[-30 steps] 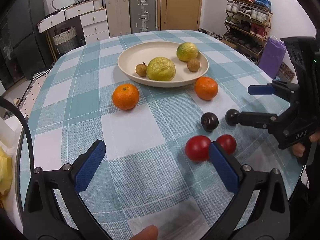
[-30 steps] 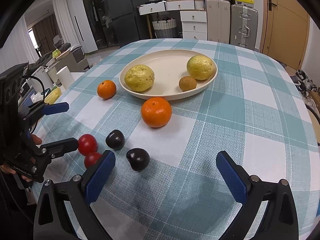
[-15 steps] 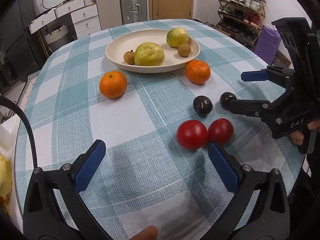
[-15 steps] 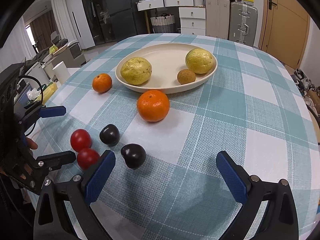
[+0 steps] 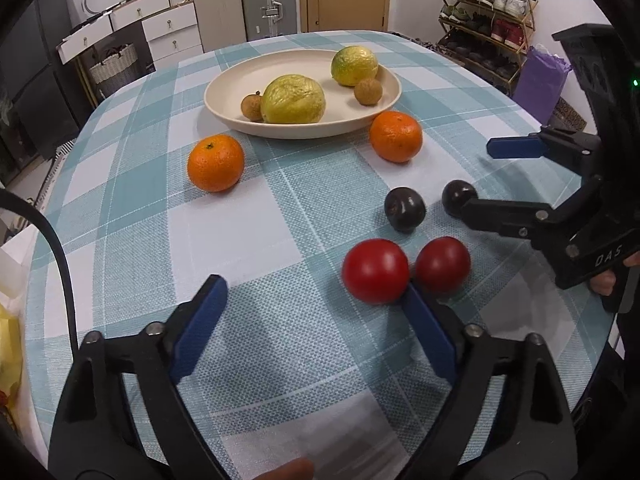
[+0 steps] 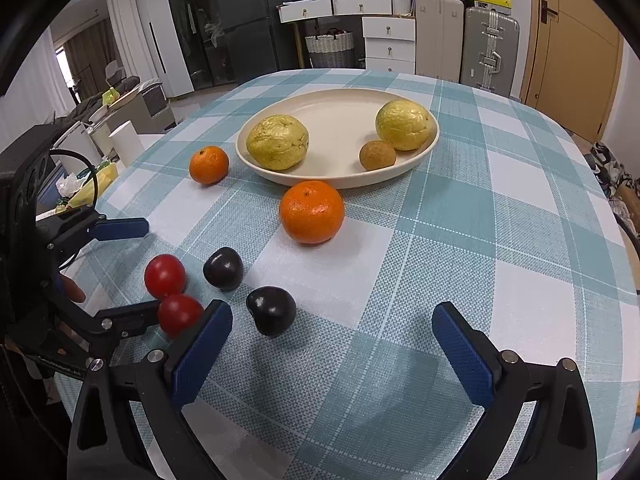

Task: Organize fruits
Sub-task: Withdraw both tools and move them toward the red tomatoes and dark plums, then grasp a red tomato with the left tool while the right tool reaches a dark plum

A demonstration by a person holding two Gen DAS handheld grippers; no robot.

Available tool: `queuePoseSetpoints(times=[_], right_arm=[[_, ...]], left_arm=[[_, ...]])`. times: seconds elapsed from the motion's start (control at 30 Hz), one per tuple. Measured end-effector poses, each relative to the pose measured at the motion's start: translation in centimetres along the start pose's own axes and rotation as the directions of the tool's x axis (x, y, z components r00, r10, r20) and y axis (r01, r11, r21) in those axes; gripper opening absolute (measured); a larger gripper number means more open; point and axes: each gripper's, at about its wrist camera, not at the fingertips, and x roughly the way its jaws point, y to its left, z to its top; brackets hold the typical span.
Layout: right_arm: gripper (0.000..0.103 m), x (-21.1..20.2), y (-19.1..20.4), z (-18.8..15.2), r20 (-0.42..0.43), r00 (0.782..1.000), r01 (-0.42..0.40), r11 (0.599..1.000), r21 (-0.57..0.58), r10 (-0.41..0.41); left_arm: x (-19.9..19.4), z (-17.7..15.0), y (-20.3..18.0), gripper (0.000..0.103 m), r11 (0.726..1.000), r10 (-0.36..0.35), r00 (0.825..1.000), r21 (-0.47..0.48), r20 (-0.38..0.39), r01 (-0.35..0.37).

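The left gripper (image 5: 316, 320) hovers low over the checked table (image 5: 256, 240), jaws spread wide and empty, its right finger just beside two red tomatoes (image 5: 376, 270). The right gripper (image 6: 332, 340) is likewise wide and empty, a dark plum (image 6: 271, 310) near its left finger. Farther off lie two oranges (image 6: 312, 212), then the cream plate (image 6: 340, 120) holding yellow-green fruit.

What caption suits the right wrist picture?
Open right gripper hovers near a dark plum; plate holds four fruits.
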Motion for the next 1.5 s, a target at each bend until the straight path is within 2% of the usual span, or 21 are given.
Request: queuePoseSetpoints(times=[0.07,0.13,0.17,0.2,0.33,0.4,0.77,0.97,1.27,1.5], right_arm=[[0.101,0.0,0.2,-0.1,-0.002,1.0,-0.01,1.0,-0.008,0.01],[0.094,-0.2,0.5,-0.2,0.005,0.999,-0.04,0.999,-0.019,0.04],[0.087,-0.2,0.6,-0.2,0.004,0.999,-0.051,0.998,-0.024,0.051],[0.081,-0.2,0.8,-0.2,0.003,0.998,-0.06,0.998,-0.027,0.06],[0.072,-0.1,1.0,-0.2,0.0,0.997,-0.079,0.996,-0.029,0.079],[0.062,-0.1,0.9,-0.2,0.0,0.995,-0.101,0.995,-0.023,0.101],[0.039,-0.2,1.6,-0.3,-0.001,0.992,-0.127,0.991,-0.047,0.127],[0.03,-0.3,2.0,-0.5,-0.004,0.991,-0.137,0.989,-0.055,0.137],[0.026,-0.3,1.7,-0.4,0.007,0.99,-0.141,0.989,-0.049,0.142],[0.026,-1.0,1.5,-0.2,0.045,0.988,-0.144,0.989,-0.045,0.146]], left_arm=[[0.0,0.0,-0.2,0.077,1.0,-0.013,1.0,0.009,0.006,0.013],[-0.2,0.0,-0.4,0.071,0.999,-0.028,1.0,0.018,0.012,0.027],[-0.2,0.0,-0.5,0.068,0.999,-0.034,0.999,0.022,0.015,0.034],[-0.2,0.0,-0.5,0.067,0.999,-0.038,0.999,0.025,0.017,0.038],[-0.3,0.0,-0.7,0.062,0.998,-0.047,0.999,0.03,0.023,0.046],[-0.3,0.0,-0.8,0.061,0.998,-0.047,0.999,0.032,0.024,0.046],[-0.5,0.0,-0.9,0.044,0.996,-0.084,0.996,0.036,0.034,0.082],[-0.7,0.0,-0.9,0.028,0.993,-0.116,0.992,0.031,0.042,0.115],[-1.0,0.0,-0.4,0.028,0.992,-0.123,0.991,0.01,0.06,0.123],[-2.3,0.4,0.3,0.028,0.994,-0.107,0.986,-0.018,0.131,0.11]])
